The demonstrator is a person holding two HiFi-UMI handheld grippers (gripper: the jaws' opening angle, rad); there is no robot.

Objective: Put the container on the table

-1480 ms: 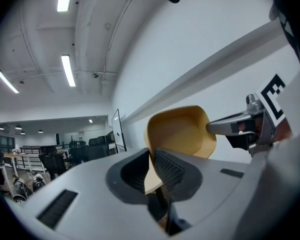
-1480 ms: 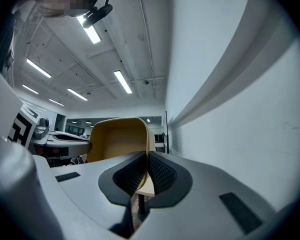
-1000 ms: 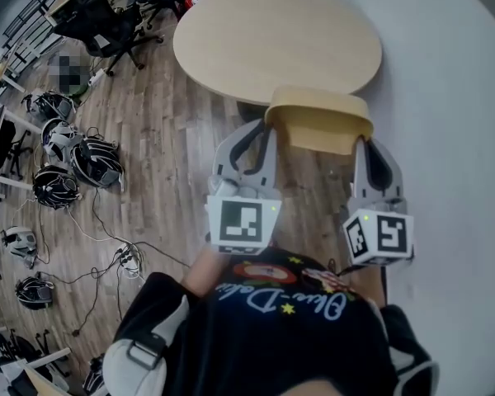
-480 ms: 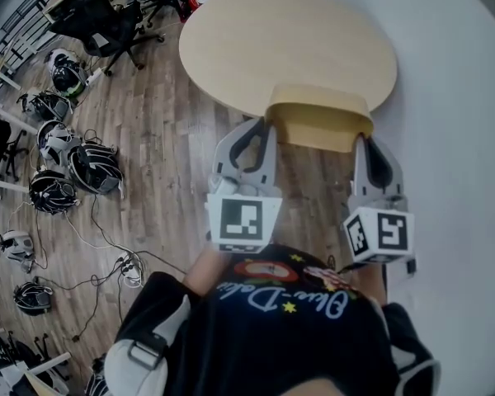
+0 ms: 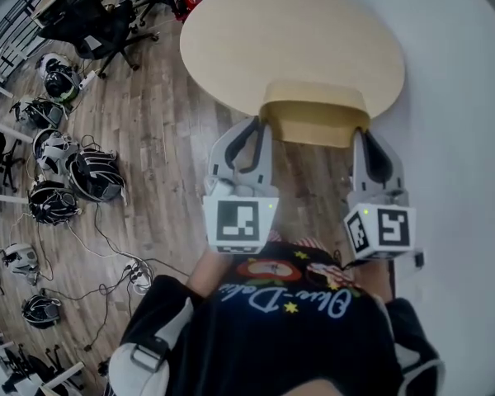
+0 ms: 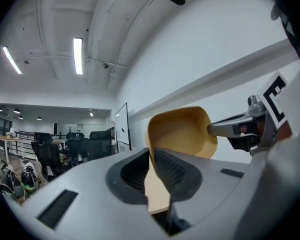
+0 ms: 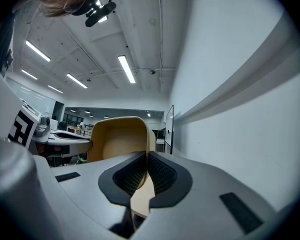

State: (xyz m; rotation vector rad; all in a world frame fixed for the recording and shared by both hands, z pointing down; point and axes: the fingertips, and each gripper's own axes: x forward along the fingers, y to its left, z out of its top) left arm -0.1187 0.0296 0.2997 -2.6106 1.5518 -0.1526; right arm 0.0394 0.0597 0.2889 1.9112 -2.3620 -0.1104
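**Container carried up to the table's edge, not yet set down**

Nearest to the person, just beyond the dark printed shirt (image 5: 289, 304), both tools are held out level in front of the chest. The left tool (image 5: 249, 132) is pressed together on the left wall of the yellow container (image 5: 315, 122); its own view shows the thin wall clamped between the ribbed pads. The right tool (image 5: 368, 139) pinches the opposite wall in the same way. The container hangs between them, open side up, and looks empty as far as I can see.

Over the last second the round table (image 5: 289, 31) has drawn nearer in the head view and filled more of it. The container's far end now overlaps the table's near rim, where earlier it barely reached it. I read that as the person walking up to the table, so the carry is nearly over. What remains, I judge, is moving forward over the top, lowering, and letting go.

To the right runs a pale wall (image 5: 466, 97). Off to the left, headsets (image 5: 95, 176) and cables lie on the wooden floor (image 5: 161, 130), with office chairs (image 5: 99, 23) farther back.
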